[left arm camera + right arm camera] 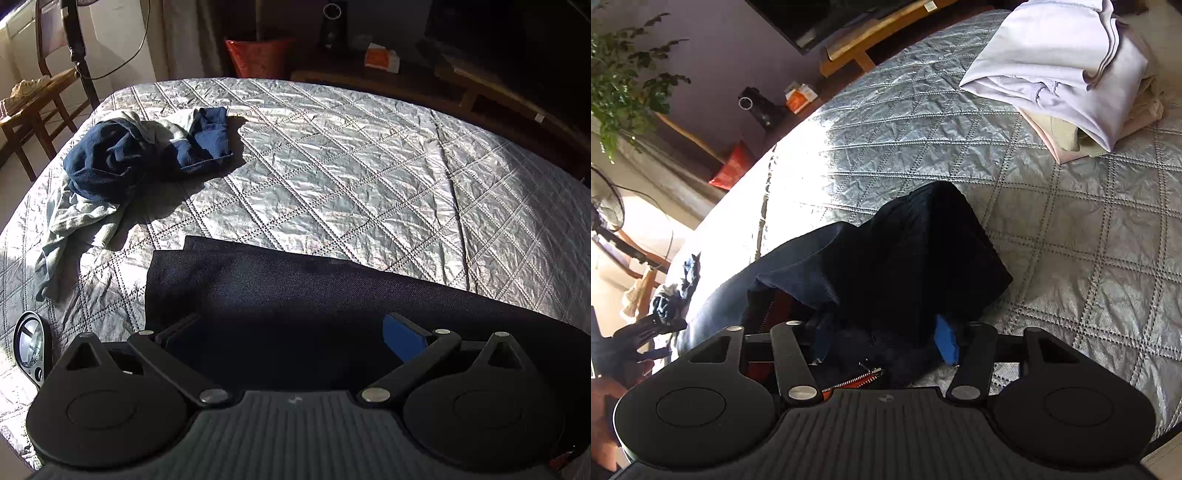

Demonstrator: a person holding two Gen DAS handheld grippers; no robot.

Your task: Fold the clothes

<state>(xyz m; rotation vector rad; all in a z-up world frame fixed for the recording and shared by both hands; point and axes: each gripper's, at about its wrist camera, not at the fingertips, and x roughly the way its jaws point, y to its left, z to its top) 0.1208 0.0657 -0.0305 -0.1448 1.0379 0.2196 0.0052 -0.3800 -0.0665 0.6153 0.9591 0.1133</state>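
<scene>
Garment on quilt, no legible writing

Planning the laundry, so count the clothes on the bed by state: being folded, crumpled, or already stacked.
Being folded: 1, the dark garment
Crumpled: 1 heap, item count unclear
Stacked: 1 pile, several layers
Total: 3 groups
</scene>
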